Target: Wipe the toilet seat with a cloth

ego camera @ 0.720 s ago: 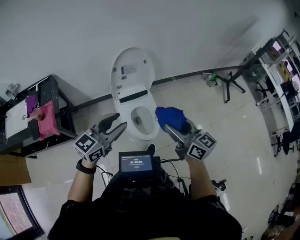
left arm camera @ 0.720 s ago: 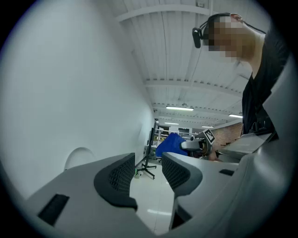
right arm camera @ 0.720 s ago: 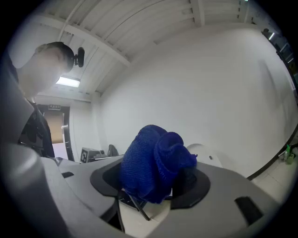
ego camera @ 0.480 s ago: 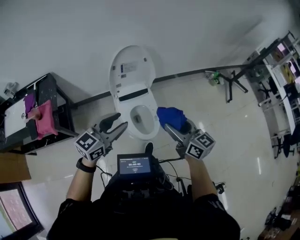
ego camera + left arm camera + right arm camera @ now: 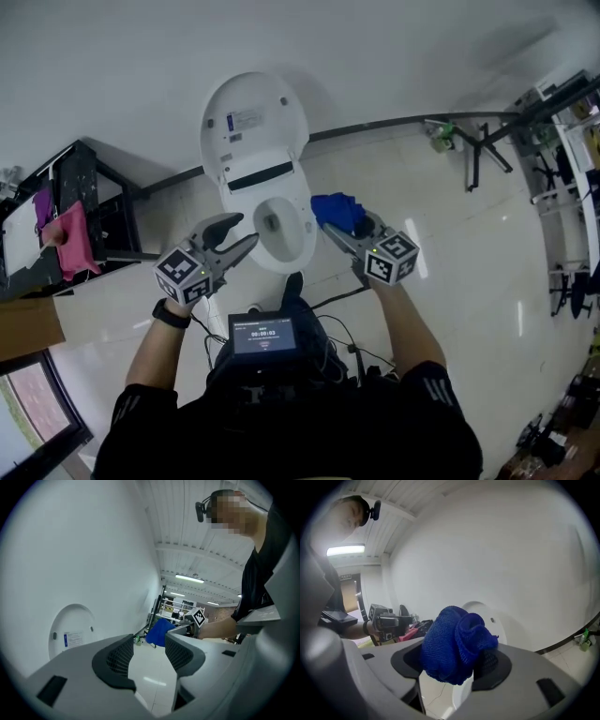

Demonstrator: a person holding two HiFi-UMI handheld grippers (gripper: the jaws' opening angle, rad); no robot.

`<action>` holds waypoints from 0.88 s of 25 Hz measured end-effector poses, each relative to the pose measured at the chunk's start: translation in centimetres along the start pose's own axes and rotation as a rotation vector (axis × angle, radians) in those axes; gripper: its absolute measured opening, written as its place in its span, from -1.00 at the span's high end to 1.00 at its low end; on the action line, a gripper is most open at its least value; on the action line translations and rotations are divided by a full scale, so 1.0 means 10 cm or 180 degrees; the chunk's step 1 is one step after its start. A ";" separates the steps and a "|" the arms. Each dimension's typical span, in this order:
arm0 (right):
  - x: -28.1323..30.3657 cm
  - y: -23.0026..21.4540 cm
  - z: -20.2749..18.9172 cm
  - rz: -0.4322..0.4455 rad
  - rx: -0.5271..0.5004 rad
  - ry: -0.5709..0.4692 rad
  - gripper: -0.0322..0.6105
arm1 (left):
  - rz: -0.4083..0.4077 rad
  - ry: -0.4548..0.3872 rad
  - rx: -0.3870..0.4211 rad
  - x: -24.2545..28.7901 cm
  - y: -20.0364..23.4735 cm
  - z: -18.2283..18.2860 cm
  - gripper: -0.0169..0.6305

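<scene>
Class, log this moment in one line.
left hand-held gripper: open, empty | right hand-held gripper: shut on blue cloth | toilet seat: cloth clear, lid up

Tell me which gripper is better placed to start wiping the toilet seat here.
Right. The right gripper is shut on the blue cloth, next to the toilet seat in the head view; the left gripper is open and empty.

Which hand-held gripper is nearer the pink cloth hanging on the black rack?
Left. The left hand-held gripper sits between the pink cloth and the toilet; the right hand-held gripper, gripping a blue cloth, is past the toilet.
</scene>
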State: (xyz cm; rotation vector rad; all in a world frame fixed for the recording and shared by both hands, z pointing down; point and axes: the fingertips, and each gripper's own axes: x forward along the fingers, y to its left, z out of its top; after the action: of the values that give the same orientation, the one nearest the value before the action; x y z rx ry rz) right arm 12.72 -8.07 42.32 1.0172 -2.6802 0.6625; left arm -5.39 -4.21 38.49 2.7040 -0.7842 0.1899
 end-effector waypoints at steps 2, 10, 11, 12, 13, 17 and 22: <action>0.20 -0.30 -0.15 0.0011 -0.0011 0.0166 0.05 | 0.0004 0.0061 -0.0043 0.23 0.15 -0.14 0.30; 1.19 -1.35 -0.96 0.0189 -0.0292 0.0838 0.05 | 0.0075 0.0344 -0.0224 0.99 0.65 -0.64 0.23; 1.32 -1.47 -1.12 0.0205 -0.0313 0.0938 0.05 | 0.0071 0.0385 -0.0249 1.07 0.69 -0.71 0.21; 1.45 -1.60 -1.31 0.0222 -0.0332 0.1046 0.05 | 0.0071 0.0428 -0.0264 1.14 0.73 -0.81 0.19; 1.58 -1.73 -1.51 0.0234 -0.0350 0.1157 0.05 | 0.0070 0.0473 -0.0267 1.21 0.78 -0.92 0.17; 2.04 -2.20 -2.27 0.0247 -0.0392 0.1541 0.05 | 0.0137 0.0602 -0.0398 1.52 0.97 -1.36 0.15; 2.56 -2.60 -2.87 0.0279 -0.0585 0.1891 0.05 | 0.0249 0.0713 -0.0627 1.80 1.29 -1.92 0.15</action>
State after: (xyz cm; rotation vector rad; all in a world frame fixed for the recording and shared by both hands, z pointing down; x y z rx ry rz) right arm 11.83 -26.52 84.92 0.5452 -2.2157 0.6024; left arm 2.09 -16.98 63.81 2.4185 -0.7963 0.4038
